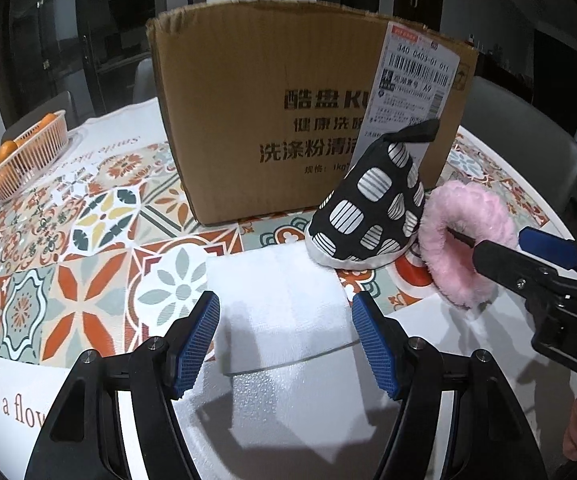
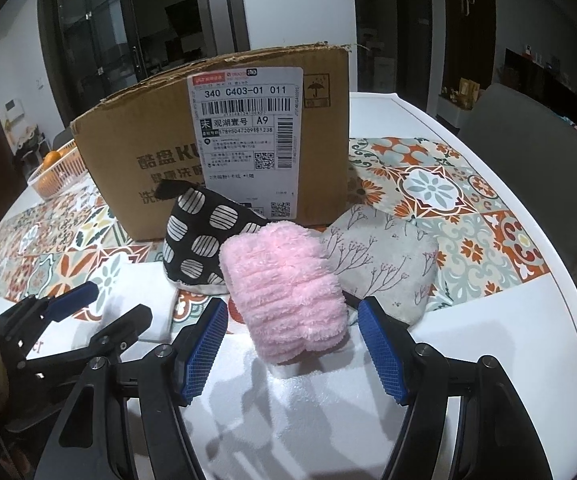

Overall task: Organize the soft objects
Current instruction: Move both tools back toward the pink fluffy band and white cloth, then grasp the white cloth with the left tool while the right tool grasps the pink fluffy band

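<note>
A pink fluffy item (image 2: pixel 284 292) lies on the table between the open fingers of my right gripper (image 2: pixel 292 344); it also shows in the left wrist view (image 1: pixel 464 240). A black-and-white patterned mitt (image 1: pixel 372 208) (image 2: pixel 204 236) leans on the cardboard box (image 1: pixel 288 120) (image 2: pixel 224 152). A grey floral cushion (image 2: pixel 380 256) lies to the right of the pink item. A folded white cloth (image 1: pixel 280 300) (image 2: pixel 140 300) lies between the open fingers of my left gripper (image 1: pixel 286 340). The left gripper also shows in the right wrist view (image 2: pixel 100 304).
An orange basket with oranges (image 1: pixel 24 156) (image 2: pixel 56 172) stands at the far left of the table. A patterned runner (image 1: pixel 88 220) covers the white round table (image 2: pixel 508 320). A grey chair (image 2: pixel 536 152) stands at the right.
</note>
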